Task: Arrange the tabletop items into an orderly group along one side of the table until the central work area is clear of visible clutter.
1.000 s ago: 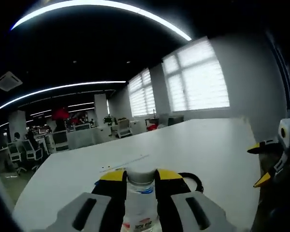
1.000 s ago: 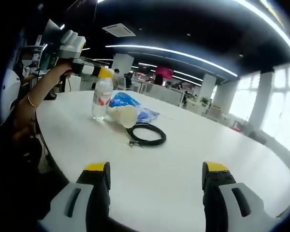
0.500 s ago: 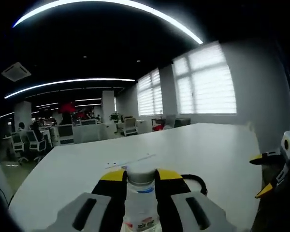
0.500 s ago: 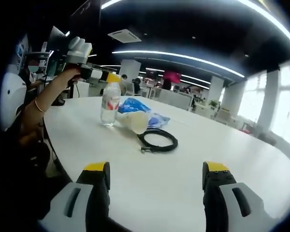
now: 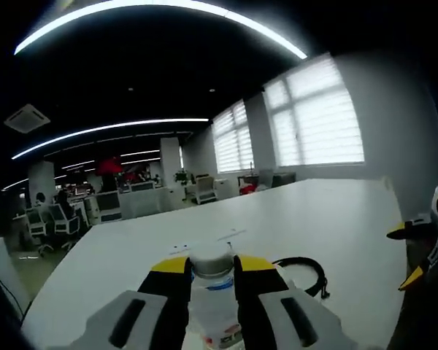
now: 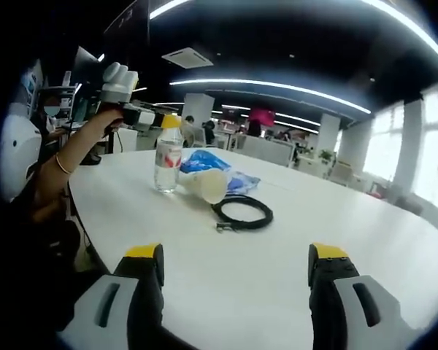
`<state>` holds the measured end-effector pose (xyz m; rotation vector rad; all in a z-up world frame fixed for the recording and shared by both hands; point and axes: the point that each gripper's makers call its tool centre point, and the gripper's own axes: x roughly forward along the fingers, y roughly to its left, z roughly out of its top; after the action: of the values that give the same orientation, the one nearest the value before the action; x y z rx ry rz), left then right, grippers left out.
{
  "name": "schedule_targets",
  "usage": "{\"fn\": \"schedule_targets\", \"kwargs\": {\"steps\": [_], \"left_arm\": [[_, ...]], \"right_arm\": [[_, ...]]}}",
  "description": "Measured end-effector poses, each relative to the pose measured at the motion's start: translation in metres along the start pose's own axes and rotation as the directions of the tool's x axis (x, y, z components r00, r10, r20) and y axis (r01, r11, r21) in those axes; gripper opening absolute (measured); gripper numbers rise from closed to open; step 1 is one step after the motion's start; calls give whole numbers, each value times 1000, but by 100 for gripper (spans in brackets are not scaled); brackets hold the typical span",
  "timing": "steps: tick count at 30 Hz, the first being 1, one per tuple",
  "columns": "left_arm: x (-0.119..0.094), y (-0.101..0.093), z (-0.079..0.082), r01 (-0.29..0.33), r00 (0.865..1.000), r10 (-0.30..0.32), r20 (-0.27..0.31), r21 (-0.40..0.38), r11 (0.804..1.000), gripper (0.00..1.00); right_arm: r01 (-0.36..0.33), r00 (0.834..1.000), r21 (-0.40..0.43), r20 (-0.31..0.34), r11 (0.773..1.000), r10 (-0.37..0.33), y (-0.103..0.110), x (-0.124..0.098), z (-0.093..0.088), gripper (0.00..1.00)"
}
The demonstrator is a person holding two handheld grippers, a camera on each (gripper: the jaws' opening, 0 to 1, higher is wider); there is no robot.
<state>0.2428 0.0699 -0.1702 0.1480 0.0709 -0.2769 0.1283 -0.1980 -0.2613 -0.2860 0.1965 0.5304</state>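
Observation:
My left gripper (image 5: 212, 273) is shut on a clear water bottle (image 5: 213, 306) just below its pale cap, and the bottle (image 6: 168, 156) stands upright on the white table (image 6: 292, 262) with its red label facing out. In the right gripper view the left gripper (image 6: 155, 118) reaches in from the left, held by a person's hand. Beside the bottle lie a cream cup (image 6: 204, 184) on its side, a blue plastic bag (image 6: 204, 165) and a coiled black cable (image 6: 242, 213). The cable (image 5: 303, 268) also lies just right of the left jaws. My right gripper (image 6: 236, 266) is open above bare table.
The right gripper (image 5: 423, 244) enters the left gripper view at the right edge. A person's arm (image 6: 62, 164) with a bracelet reaches over the table's left edge. Office desks and chairs (image 5: 51, 219) stand beyond the far table edge, and windows with blinds (image 5: 306, 120) line the wall.
Both views have shifted slightly with the hands. The left gripper stays shut on the bottle. The bottle, cup and cable have drifted a little rightward in the right gripper view.

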Motion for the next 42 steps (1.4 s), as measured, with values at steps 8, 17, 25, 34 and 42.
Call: {"fn": "schedule_targets", "kwargs": {"steps": [8, 17, 25, 34, 42], "left_arm": [[1, -1, 0, -2, 1000, 2, -1, 29, 1000, 21], [2, 0, -1, -3, 1000, 4, -4, 55, 998, 22], [3, -1, 1, 56, 998, -58, 9, 111, 992, 23], [-2, 3, 17, 214, 973, -223, 53, 136, 967, 34], [-5, -14, 1, 518, 847, -531, 31, 181, 836, 42]], "right_arm": [[-24, 999, 5, 23, 1000, 24, 3, -2, 6, 79], [-38, 999, 0, 27, 999, 38, 3, -1, 9, 80], [-41, 999, -8, 13, 999, 42, 4, 1, 6, 80], [-45, 999, -6, 7, 999, 45, 6, 4, 5, 80], [-39, 999, 4, -2, 999, 39, 5, 5, 1, 80]]}}
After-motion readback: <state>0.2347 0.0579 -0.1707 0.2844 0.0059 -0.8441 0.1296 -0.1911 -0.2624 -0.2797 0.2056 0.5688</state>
